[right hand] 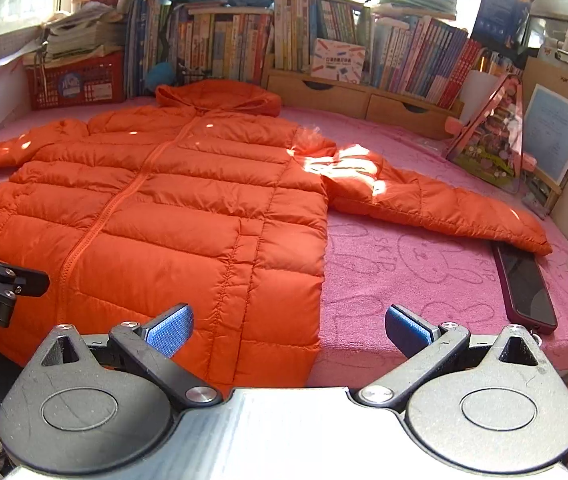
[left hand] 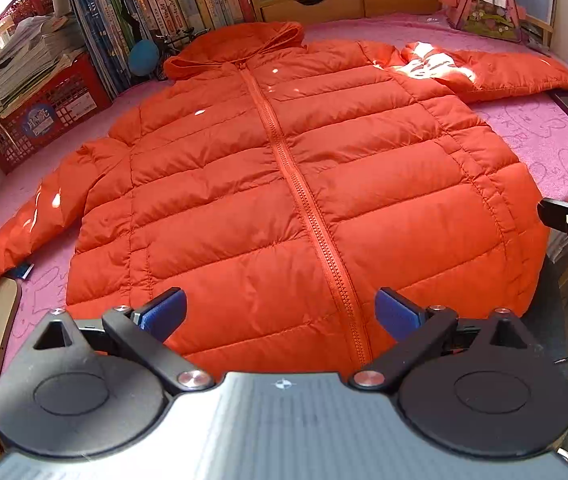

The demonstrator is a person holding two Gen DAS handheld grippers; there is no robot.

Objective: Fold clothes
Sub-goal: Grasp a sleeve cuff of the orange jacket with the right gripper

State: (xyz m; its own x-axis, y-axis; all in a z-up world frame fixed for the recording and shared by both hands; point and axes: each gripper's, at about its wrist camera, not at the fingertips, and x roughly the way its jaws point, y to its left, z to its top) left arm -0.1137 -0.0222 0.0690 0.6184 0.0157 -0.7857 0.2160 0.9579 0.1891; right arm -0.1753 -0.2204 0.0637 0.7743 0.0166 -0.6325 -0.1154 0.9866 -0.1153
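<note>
Both hand-held grippers [left hand: 279,312] [right hand: 288,330] spread, empty; phone [right hand: 524,286] beside jacket [right hand: 163,208] sleeve (touching).

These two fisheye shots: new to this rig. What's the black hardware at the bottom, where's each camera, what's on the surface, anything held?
No robot arm here: a person holds a two-finger gripper in each hand, and a camera on each looks forward along its fingers.

The black hardware in the left wrist view is the left gripper; in the right wrist view it is the right gripper. Both have blue pads and jaws spread wide, holding nothing.

On the pink cloth lies an orange puffer jacket, zipped, front up, sleeves spread, not yet folded. A phone lies near the far sleeve's cuff. Books and a red crate line the back.
</note>
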